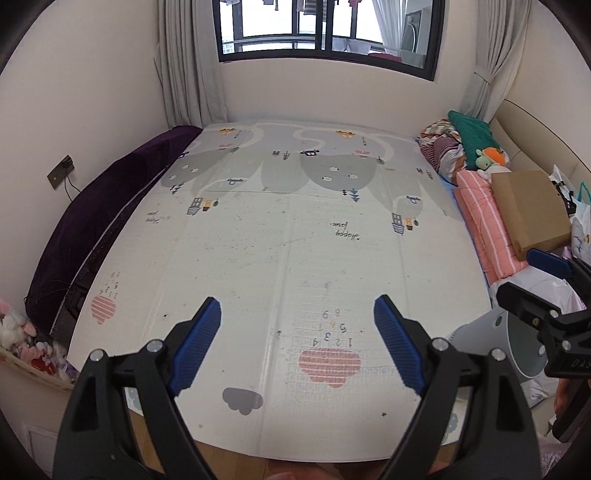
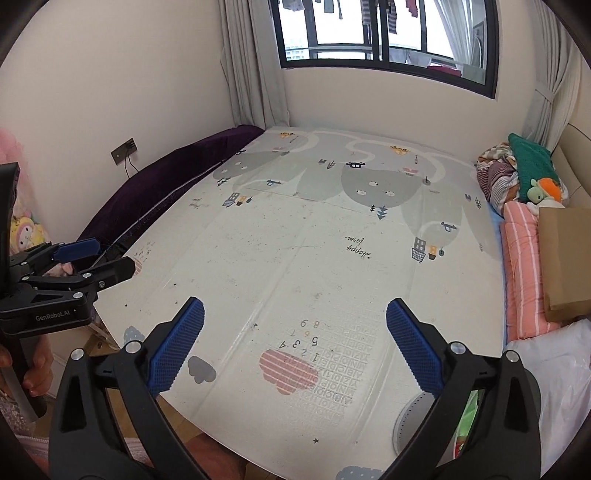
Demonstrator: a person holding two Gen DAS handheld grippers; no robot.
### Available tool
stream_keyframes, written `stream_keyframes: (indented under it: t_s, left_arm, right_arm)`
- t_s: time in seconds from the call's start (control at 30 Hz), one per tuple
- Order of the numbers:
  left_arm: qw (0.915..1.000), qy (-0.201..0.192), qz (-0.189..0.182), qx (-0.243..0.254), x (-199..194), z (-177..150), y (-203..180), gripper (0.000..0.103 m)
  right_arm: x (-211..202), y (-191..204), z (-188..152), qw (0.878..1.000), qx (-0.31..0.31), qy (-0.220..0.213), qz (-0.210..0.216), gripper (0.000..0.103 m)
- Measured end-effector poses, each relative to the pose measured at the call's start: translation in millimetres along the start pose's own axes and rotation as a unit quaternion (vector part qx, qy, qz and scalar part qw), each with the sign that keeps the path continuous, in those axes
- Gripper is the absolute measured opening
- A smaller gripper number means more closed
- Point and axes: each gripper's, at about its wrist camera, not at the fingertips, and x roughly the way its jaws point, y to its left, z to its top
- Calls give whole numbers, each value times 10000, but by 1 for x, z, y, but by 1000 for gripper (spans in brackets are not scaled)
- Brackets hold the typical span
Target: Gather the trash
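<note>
Both the left gripper (image 1: 297,341) and right gripper (image 2: 295,343) hover open and empty over the pale patterned foam play mat (image 1: 280,236); only dark specks show, so scan its edges for trash before lowering

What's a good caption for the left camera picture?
Open left gripper over the play mat, nothing held.

From both wrists we look forward and down across the play mat (image 1: 280,236) toward the window (image 1: 328,29); the views sit side by side, sharing mat, window and bedding (image 2: 524,258).
</note>
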Motion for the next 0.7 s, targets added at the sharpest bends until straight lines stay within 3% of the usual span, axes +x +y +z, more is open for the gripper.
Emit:
stream_keyframes:
  t_s: [0.33,0.7]
  left_arm:
    - [9994,324,79,97,-12,4,31,86]
    - [9998,156,36,117,-17,17,44,88]
  right_arm:
    - [-3,48,21,9996,84,254,112,96]
    - [2,60,32,9998,46,183,0,96]
